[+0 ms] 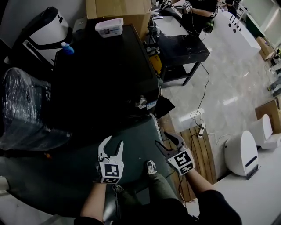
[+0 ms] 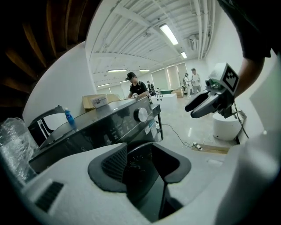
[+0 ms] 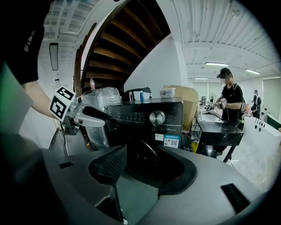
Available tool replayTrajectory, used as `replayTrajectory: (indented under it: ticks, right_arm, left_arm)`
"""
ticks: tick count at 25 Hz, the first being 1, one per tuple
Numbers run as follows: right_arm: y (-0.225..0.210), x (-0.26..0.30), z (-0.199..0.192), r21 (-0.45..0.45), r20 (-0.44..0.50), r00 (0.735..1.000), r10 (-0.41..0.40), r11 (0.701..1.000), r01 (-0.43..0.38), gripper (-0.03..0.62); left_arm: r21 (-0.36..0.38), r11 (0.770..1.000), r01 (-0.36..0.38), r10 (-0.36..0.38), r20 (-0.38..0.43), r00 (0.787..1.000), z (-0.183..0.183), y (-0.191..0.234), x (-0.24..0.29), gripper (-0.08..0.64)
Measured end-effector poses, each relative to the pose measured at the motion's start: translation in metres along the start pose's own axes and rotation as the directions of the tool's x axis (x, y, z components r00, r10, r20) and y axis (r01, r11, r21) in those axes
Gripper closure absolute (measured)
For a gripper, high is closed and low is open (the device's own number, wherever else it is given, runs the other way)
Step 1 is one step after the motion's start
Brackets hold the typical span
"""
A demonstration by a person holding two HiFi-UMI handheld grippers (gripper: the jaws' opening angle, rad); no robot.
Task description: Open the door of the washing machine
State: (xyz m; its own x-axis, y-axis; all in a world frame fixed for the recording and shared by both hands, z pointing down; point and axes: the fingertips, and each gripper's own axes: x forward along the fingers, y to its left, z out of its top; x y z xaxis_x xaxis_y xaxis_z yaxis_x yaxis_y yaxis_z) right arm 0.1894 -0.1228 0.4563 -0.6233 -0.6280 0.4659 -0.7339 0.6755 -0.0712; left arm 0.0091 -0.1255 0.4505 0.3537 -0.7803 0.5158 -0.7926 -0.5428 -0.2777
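The black washing machine [image 1: 105, 74] stands right in front of me, its top seen from above in the head view. Both grippers hover side by side before its front, apart from it. My left gripper [image 1: 111, 147] is open with nothing between its fingers. My right gripper [image 1: 169, 143] is open and empty too. In the left gripper view my left gripper [image 2: 147, 169] frames the round dark door [image 2: 141, 154] below the silver knob [image 2: 140, 114]. In the right gripper view my right gripper [image 3: 145, 169] frames the door [image 3: 145, 151] under the knob [image 3: 156, 117].
On the machine's top sit a white box [image 1: 109, 27] and a blue bottle [image 1: 67, 48]. A plastic-wrapped bundle [image 1: 22, 110] stands at its left, a cardboard box [image 1: 118, 11] behind. To the right are a black table [image 1: 180, 44], a power strip [image 1: 201, 129] and a white appliance [image 1: 241, 151].
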Motion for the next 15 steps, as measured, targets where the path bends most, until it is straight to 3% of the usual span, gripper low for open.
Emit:
replayTrajectory:
  ticks: [6, 9, 15]
  right_arm:
    - [-0.022, 0.063, -0.031, -0.067, -0.052, 0.996, 0.068, 0.995, -0.071, 0.364]
    - [-0.035, 0.093, -0.052, -0.121, -0.105, 0.99, 0.096, 0.987, -0.108, 0.359]
    - [-0.066, 0.144, -0.082, -0.12, -0.171, 0.982, 0.083, 0.987, -0.104, 0.344]
  left_arm:
    - [0.136, 0.991, 0.016, -0.002, -0.106, 0.994, -0.024, 0.017, 0.054, 0.371]
    - [0.228, 0.974, 0.003, 0.037, -0.168, 0.985, -0.04, 0.025, 0.076, 0.362]
    - [0.34, 0.94, 0.022, 0.071, -0.258, 0.964, -0.062, 0.037, 0.108, 0.339]
